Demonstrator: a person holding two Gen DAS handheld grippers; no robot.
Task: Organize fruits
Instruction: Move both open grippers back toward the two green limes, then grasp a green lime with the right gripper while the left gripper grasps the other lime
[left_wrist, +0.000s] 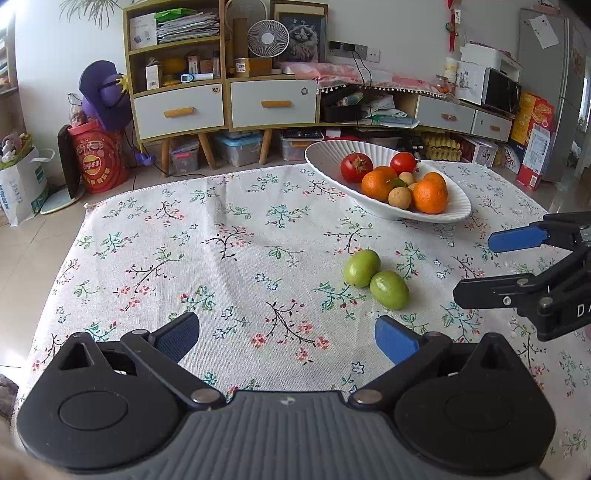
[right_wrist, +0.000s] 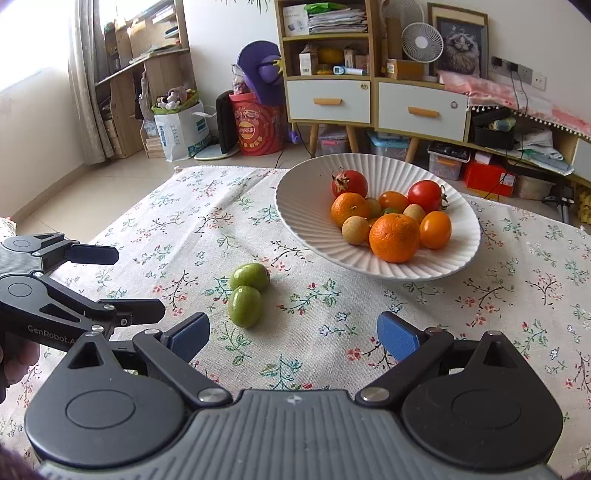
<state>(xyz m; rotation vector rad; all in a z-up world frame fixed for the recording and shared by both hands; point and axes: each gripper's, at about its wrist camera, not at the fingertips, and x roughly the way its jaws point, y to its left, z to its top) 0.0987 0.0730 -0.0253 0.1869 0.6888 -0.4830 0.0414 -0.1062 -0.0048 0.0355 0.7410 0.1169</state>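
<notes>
Green fruits await pickup: two left outside the bowl.
Both green fruits (right_wrist: 248, 291) lie touching mid-tablecloth (right_wrist: 177, 221), just short of the white bowl (right_wrist: 306, 206) near its far edge; left gripper (left_wrist: 287, 334) and right gripper (right_wrist: 293, 332) hover spread, empty. Next, I judge: close on the nearer one.

tablecloth: we see a floral one (left_wrist: 221, 236) covering the table
fan: small white one (left_wrist: 268, 37) on the cabinet
cat picture (left_wrist: 303, 35): just beside the fan
red drum (right_wrist: 258, 127): on the floor
</notes>
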